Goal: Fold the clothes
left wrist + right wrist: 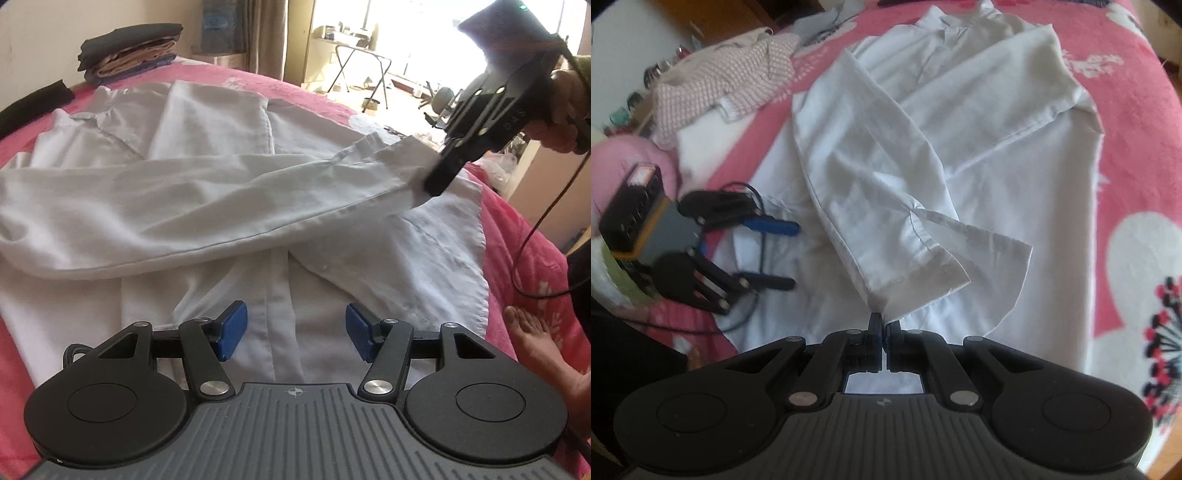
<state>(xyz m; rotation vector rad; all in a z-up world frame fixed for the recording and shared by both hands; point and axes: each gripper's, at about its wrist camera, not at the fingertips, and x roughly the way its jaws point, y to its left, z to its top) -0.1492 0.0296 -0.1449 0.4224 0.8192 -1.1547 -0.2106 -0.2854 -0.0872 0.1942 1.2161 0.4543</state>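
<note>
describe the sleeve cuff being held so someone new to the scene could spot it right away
Start at the pink flowered bedspread, where a white long-sleeved cotton shirt lies spread flat. One long sleeve crosses over the shirt's body. Its stitched cuff is the only part lifted off the fabric, pinched at a corner by the shut right claw, while the open left claw holds nothing.

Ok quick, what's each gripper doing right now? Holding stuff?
Left gripper: open, holding nothing, over the white shirt.
Right gripper: shut on the sleeve cuff.
</note>
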